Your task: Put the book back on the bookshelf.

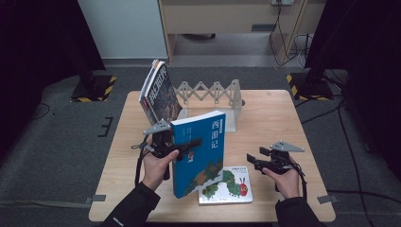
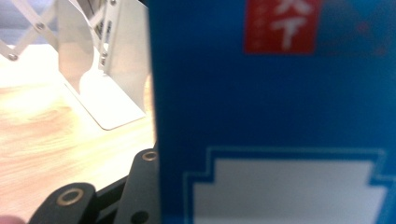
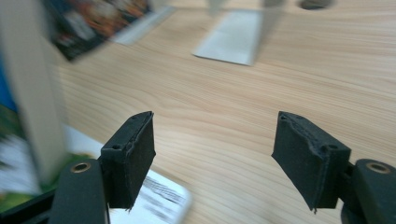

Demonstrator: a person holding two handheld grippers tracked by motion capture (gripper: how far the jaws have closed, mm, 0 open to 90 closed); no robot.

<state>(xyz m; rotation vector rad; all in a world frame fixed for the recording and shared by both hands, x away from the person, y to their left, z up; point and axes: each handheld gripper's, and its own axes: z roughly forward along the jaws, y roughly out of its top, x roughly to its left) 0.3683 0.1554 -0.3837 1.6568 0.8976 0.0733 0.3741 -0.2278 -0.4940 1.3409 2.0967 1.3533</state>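
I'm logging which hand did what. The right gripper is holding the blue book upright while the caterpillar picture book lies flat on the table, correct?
Not quite: the left gripper holds the blue book upright, as the high view shows. The right gripper is open. The caterpillar picture book does lie flat on the table.

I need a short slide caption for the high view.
Left gripper holds a blue book upright; right gripper open.

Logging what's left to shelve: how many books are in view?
3. A blue book held upright in the left gripper; a caterpillar picture book flat at the table's near edge; a dark-covered book leaning at the expanding rack. More may hide behind it.
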